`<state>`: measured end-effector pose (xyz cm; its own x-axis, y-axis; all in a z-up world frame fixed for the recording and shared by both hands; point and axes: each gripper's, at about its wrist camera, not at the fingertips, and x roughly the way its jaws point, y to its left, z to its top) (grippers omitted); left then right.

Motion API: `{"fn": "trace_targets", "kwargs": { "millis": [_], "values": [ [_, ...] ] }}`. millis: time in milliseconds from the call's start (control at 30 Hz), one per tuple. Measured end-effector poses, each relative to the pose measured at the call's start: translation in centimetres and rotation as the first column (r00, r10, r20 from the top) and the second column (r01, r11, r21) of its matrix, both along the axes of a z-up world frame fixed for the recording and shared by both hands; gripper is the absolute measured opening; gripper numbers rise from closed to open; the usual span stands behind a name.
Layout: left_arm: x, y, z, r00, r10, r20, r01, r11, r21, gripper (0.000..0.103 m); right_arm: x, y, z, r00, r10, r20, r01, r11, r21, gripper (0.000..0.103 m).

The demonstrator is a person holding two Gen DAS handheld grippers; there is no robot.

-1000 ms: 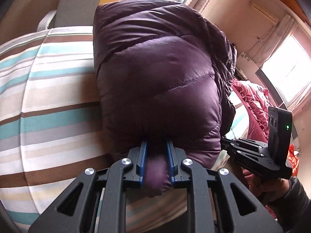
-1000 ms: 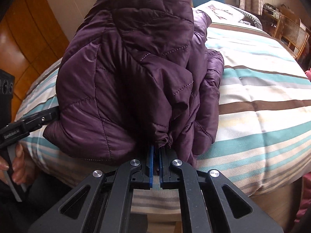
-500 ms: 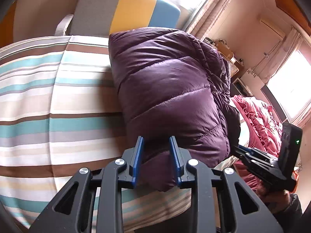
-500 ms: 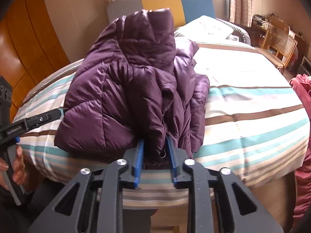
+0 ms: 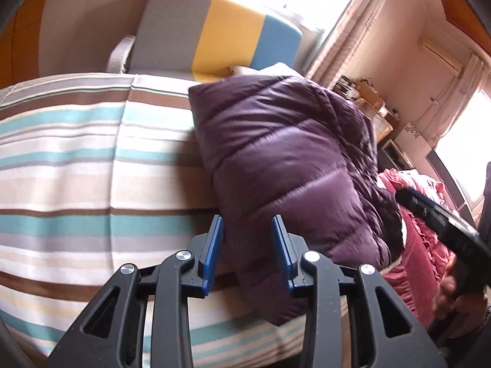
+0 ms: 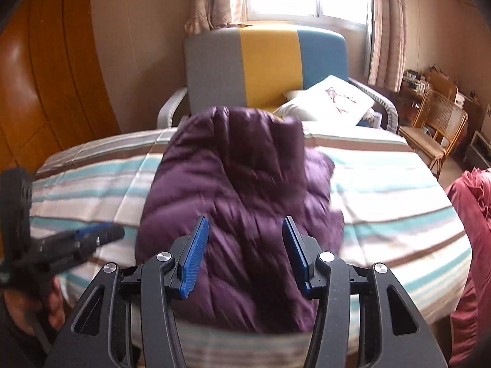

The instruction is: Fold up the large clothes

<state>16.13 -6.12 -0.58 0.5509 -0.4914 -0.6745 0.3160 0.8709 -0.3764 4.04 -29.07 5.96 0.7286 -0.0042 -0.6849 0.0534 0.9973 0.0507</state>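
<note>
You had let go of the puffy purple quilted down jacket [image 6: 245,214]: both left gripper [image 5: 248,251] and right gripper [image 6: 245,254] were opening, empty, above the folded bundle lying on the striped bedspread [image 6: 399,202].

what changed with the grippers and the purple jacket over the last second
Both grippers let go of the purple jacket: the left gripper and right gripper had pinched its near edge, and now their fingers are opening and have pulled up and back, clear of the fabric. The jacket stays folded on the striped bed cover.
</note>
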Motion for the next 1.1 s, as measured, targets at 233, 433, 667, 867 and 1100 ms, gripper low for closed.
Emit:
{"fn": "trace_targets", "kwargs": {
  "millis": [233,433,667,867,1100],
  "values": [
    [3.0,0.8,0.3,0.995,0.095,-0.007,-0.094,0.995,0.037,0.037,4.1,1.0,0.9,0.997,-0.072,-0.009,0.072,0.997,-0.025,0.05],
    [6.0,-0.1,1.0,0.99,0.141,0.018,-0.142,0.987,0.08,0.036,7.2,1.3,1.4,0.99,-0.144,-0.007,0.143,0.987,-0.071,0.048],
    [9.1,-1.9,0.8,0.991,0.134,0.012,-0.134,0.985,0.11,0.036,9.9,-0.1,-1.0,0.979,-0.186,-0.084,0.177,0.979,-0.101,0.041],
    [10.0,-4.2,0.4,0.996,0.088,0.016,-0.09,0.986,0.141,0.036,10.7,-1.2,-3.4,0.963,-0.215,-0.163,0.191,0.97,-0.152,0.039],
    [9.8,-6.0,0.5,0.998,0.041,0.039,-0.047,0.987,0.155,0.036,10.7,-2.7,-5.3,0.948,-0.239,-0.211,0.209,0.965,-0.155,0.039]
  ]
}}
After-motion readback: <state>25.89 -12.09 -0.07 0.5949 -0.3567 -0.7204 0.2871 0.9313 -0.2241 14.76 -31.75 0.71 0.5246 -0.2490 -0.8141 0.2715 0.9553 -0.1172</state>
